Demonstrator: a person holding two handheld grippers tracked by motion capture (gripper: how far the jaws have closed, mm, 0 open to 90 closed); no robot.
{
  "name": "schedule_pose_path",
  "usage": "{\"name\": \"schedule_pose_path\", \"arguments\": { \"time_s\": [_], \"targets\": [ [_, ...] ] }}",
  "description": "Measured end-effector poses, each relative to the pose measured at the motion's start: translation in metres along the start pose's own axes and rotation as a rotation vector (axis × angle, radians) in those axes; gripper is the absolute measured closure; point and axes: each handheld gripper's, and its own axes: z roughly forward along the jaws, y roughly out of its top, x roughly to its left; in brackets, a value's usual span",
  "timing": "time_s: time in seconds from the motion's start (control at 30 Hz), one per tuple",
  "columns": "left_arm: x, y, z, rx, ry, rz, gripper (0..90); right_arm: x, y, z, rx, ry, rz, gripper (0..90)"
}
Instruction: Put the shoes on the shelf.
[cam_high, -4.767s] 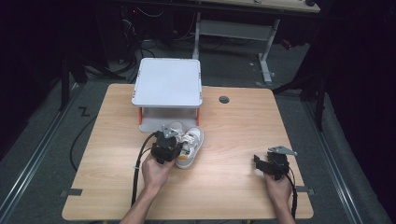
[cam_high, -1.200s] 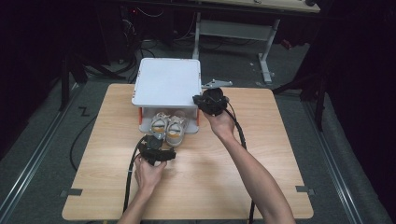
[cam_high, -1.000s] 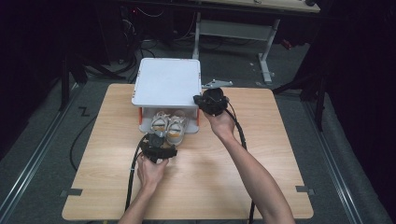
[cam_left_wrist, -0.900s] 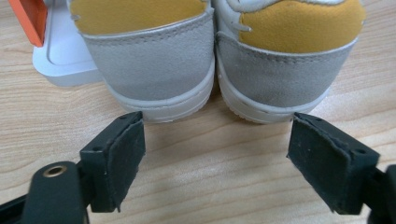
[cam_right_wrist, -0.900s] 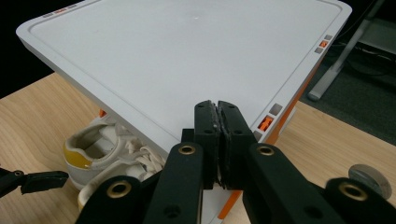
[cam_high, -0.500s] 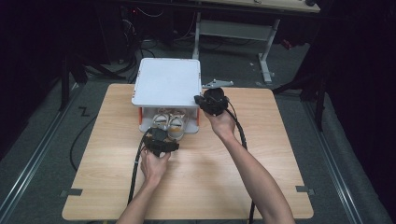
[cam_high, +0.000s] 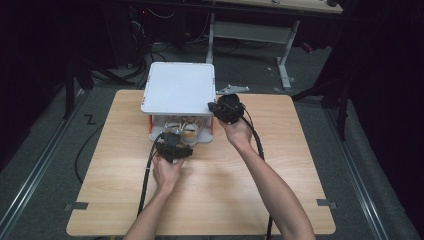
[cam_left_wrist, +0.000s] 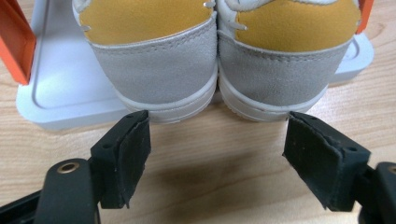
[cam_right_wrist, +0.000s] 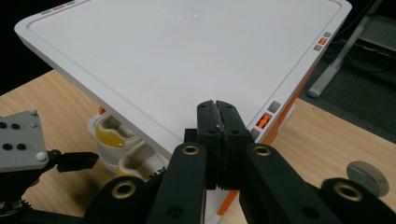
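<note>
Under the white rack (cam_high: 177, 89), a pair of shoes (cam_left_wrist: 215, 60) was faced by the wide-spread left gripper (cam_left_wrist: 217, 161), while the right gripper (cam_right_wrist: 218, 135) was pressed closed, empty, at the rack's corner.

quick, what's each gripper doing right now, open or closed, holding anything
Left gripper: open, empty, jaws just behind the shoes' heels.
Right gripper: shut, holding nothing, at the rack's top edge.
</note>
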Motion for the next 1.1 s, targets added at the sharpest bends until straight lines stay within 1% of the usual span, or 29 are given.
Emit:
{"name": "schedule_pose_path", "arguments": {
  "time_s": [0.13,0.2,0.23,0.53,0.6,0.67,0.97,1.03,1.1],
  "targets": [
    [0.004,0.0012,0.0,-0.005,-0.021,-0.027,25.7,0.0006,0.0003,-0.0001,0.003,-0.004,-0.005,89.8],
    [0.0051,0.0017,0.0004,-0.008,-0.028,-0.03,26.2,0.0008,0.0007,0.0,0.006,-0.006,-0.01,89.7],
    [0.0052,0.0018,0.0006,-0.009,-0.03,-0.031,26.3,0.0011,0.0008,-0.0003,0.01,-0.006,-0.005,89.8],
    [0.0057,0.0021,0.0014,-0.013,-0.033,-0.033,26.7,0.0013,0.0009,-0.0001,0.009,-0.008,-0.007,89.8],
    [0.0059,0.0023,0.0013,-0.013,-0.034,-0.042,26.9,0.0014,0.001,0.0,0.008,-0.008,-0.011,89.8],
    [0.0054,0.0025,0.0016,-0.015,-0.033,-0.042,27.0,0.0017,0.0013,0.0001,0.01,-0.012,-0.019,89.9],
    [0.0038,0.0036,0.0047,-0.03,-0.031,-0.055,27.7,0.0014,0.0013,-0.0001,0.012,-0.008,-0.015,90.0],
    [0.0038,0.0044,0.0057,-0.028,-0.029,-0.056,28.0,0.0014,0.0013,0.0,0.011,-0.008,-0.013,90.0],
    [0.002,0.0093,0.0066,-0.012,-0.02,-0.042,27.9,0.0012,0.0012,0.0,0.011,-0.007,-0.014,90.0]
  ]
}}
